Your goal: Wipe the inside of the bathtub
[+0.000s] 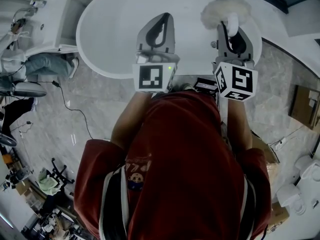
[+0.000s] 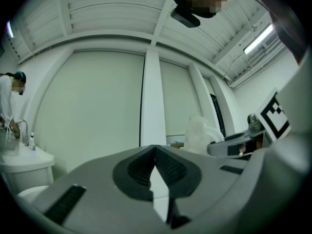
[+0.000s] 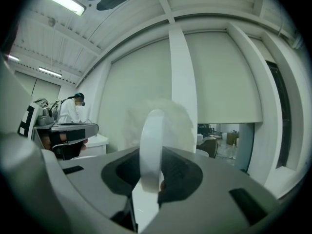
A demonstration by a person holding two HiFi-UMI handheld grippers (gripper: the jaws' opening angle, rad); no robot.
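The white oval bathtub [image 1: 107, 31] lies ahead of me in the head view. Both grippers are held up above its near rim, pointing upward. My right gripper [image 1: 231, 28] is shut on the white handle [image 3: 150, 145] of a fluffy white duster [image 1: 225, 10], whose fuzzy head [image 3: 165, 121] rises past the jaws. My left gripper [image 1: 159, 30] is shut with its pads meeting and nothing between them [image 2: 155, 152]. The duster [image 2: 199, 133] also shows at the right of the left gripper view, beside the right gripper's marker cube [image 2: 273, 117].
A white vanity with a sink [image 1: 47, 19] stands left of the tub, and a person in white [image 3: 70, 112] stands at it. A cable [image 1: 70, 104] runs over the marble floor. Cardboard boxes [image 1: 305, 106] and a toilet [image 1: 300, 184] are at the right.
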